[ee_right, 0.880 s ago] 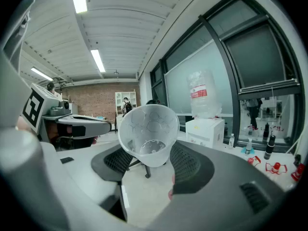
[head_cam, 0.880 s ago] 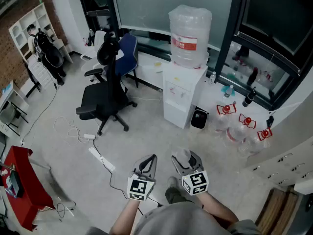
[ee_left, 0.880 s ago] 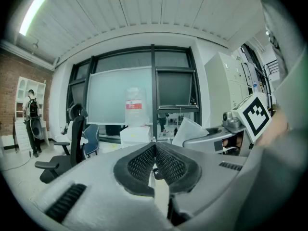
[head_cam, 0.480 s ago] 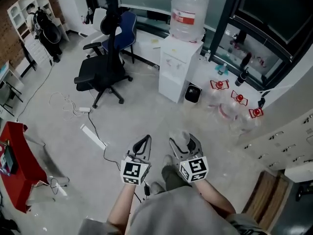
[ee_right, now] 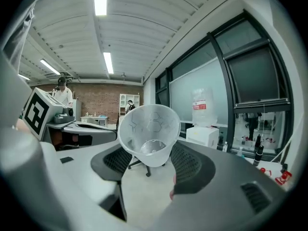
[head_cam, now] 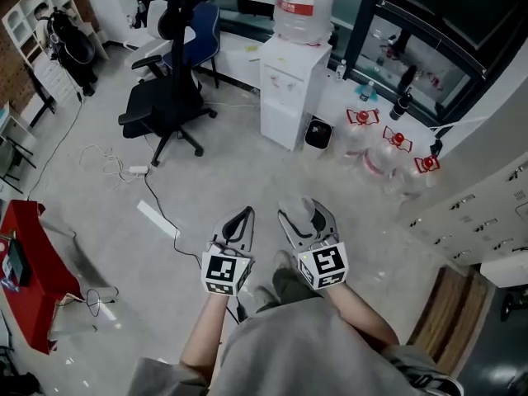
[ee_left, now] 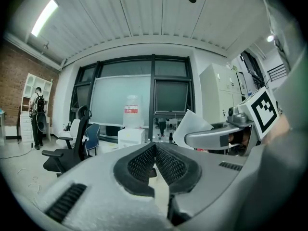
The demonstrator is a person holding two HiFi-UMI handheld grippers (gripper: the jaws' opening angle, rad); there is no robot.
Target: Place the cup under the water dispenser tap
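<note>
I report the clear cup (ee_right: 150, 134) clamped between my right gripper's (head_cam: 306, 219) wide jaws, left gripper (head_cam: 242, 219) closed on nothing, water dispenser (head_cam: 289, 93) at twelve o'clock, its bottle (head_cam: 301, 11) cut off on top, red label unreadable.

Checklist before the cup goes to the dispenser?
1. Cup gripped between the right gripper jaws: ok.
2. Cup upright: cannot tell; its mouth faces the camera in the right gripper view.
3. Left gripper jaws together, nothing between them: ok.
4. Water dispenser in sight ahead: ok.
5. Floor bare on the way there; power strip lies off to the left: ok.
6. Dispensing spot free: cannot tell, too small from here.
</note>
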